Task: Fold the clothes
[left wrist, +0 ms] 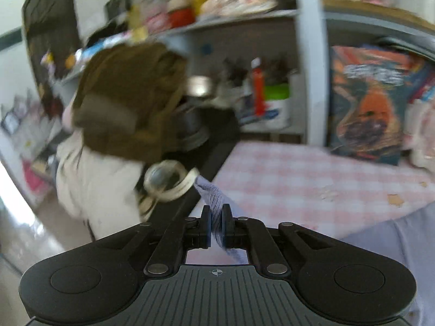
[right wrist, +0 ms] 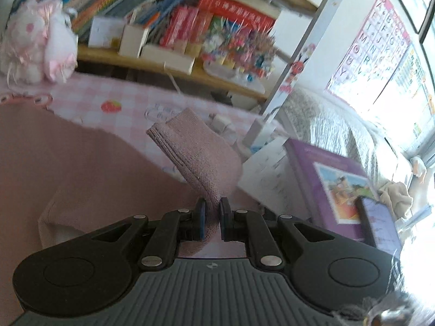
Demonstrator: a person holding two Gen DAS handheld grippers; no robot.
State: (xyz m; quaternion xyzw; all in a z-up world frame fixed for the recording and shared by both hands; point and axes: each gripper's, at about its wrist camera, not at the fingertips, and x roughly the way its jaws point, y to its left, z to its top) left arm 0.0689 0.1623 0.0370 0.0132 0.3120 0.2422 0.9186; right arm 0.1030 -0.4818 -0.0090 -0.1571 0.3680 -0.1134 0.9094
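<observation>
A mauve knitted garment [right wrist: 68, 168] lies spread on the pink checked tablecloth [right wrist: 127, 97]. My right gripper [right wrist: 212, 212] is shut on a ribbed cuff or corner of the garment [right wrist: 195, 149], which stands up folded between the pads. In the left wrist view the same knit looks pale lilac [left wrist: 402, 241] at the lower right. My left gripper [left wrist: 216, 217] is shut on a thin edge of that fabric [left wrist: 209, 193], lifted above the tablecloth [left wrist: 285, 179]. The left view is motion-blurred.
A person in a cream top with brown hair [left wrist: 127, 100] is close at the left, beside the table edge. Shelves of books [right wrist: 174, 21] and a plush toy [right wrist: 38, 46] line the back. A purple book [right wrist: 334, 179] and a phone [right wrist: 380, 222] lie at the right.
</observation>
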